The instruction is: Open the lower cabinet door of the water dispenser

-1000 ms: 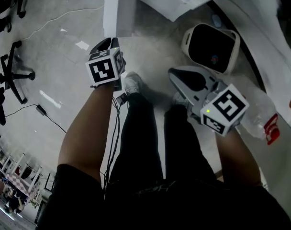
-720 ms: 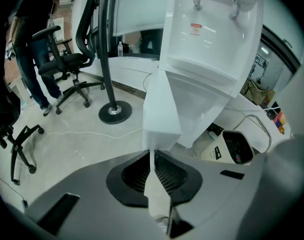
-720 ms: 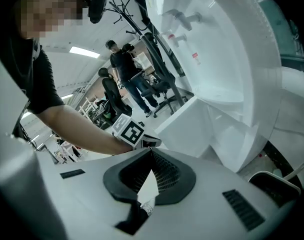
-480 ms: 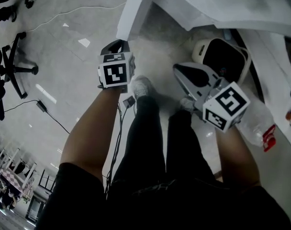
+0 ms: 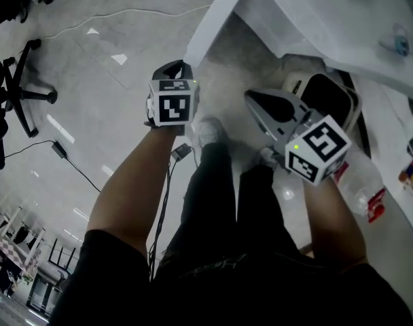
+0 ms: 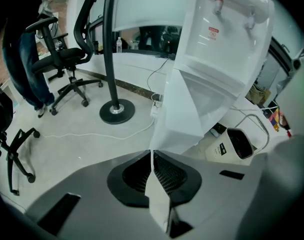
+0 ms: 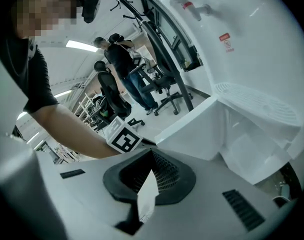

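Closest in, a pair of black-trousered legs [image 5: 213, 202] was seen from above, with light shoes [image 5: 210, 131] planted on the pale floor. Just ahead of the knees both tools were held out. The left gripper [image 6: 152, 158] had just been closing and its jaws were pressed together, with nothing caught between them. The right gripper [image 7: 151, 156] was squeezed together too, also empty, and aimed less steeply. A clear bottle [image 5: 359, 182] with a red label was lying just right of the right forearm.

Right past the left tips, the lower door [image 6: 184, 109] was already swung out from the dispenser [image 6: 227, 39], its edge turned toward that gripper. Whether it was actually being touched couldn't be made out. From the right gripper view the open cavity behind the door was shown under the drip tray. A white bin [image 6: 236, 145] with a dark top was parked on the floor beside the dispenser. Further back, a black pole stand [image 6: 116, 111], a loose cable [image 6: 92, 134] and an office chair [image 6: 67, 59] were spotted.
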Action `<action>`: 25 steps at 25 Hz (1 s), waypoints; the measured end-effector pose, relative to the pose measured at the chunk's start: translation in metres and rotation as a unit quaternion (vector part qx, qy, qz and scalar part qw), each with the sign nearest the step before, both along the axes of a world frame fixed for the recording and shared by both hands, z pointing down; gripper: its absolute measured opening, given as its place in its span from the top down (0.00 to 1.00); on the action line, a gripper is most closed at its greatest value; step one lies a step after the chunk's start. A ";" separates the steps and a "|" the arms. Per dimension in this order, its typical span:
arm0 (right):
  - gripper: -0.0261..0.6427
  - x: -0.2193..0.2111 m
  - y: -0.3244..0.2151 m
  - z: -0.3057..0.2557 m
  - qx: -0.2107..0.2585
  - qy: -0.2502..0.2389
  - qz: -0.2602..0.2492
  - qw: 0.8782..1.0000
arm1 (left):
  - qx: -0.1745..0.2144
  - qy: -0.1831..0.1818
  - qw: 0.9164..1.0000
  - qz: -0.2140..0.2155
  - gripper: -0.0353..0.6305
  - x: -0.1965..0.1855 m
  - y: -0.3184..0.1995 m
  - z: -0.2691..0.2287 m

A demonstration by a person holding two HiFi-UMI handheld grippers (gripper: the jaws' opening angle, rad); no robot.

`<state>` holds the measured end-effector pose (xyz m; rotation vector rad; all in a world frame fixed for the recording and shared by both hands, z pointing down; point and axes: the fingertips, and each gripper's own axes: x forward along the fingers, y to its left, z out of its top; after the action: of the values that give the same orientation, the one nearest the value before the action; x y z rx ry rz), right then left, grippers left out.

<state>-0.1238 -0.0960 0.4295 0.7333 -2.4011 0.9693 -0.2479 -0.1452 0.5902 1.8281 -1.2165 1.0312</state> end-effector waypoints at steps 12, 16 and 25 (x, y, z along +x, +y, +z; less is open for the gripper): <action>0.94 -0.040 -0.033 0.004 0.000 0.008 -0.008 1.000 | -0.016 0.030 0.998 -0.045 0.94 -0.023 -0.013 0.006; 0.94 -0.046 -0.039 0.005 -0.003 0.011 -0.004 1.000 | -0.015 0.027 0.998 -0.051 0.95 -0.034 -0.022 0.007; 0.94 -0.062 -0.038 0.005 -0.013 0.015 -0.009 1.000 | 0.022 0.067 0.993 -0.094 0.95 -0.046 -0.068 -0.012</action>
<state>-0.1863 -0.1341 0.4348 0.7122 -2.3609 0.9727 -0.2935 -0.2136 0.5779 1.7481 -1.3101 0.7719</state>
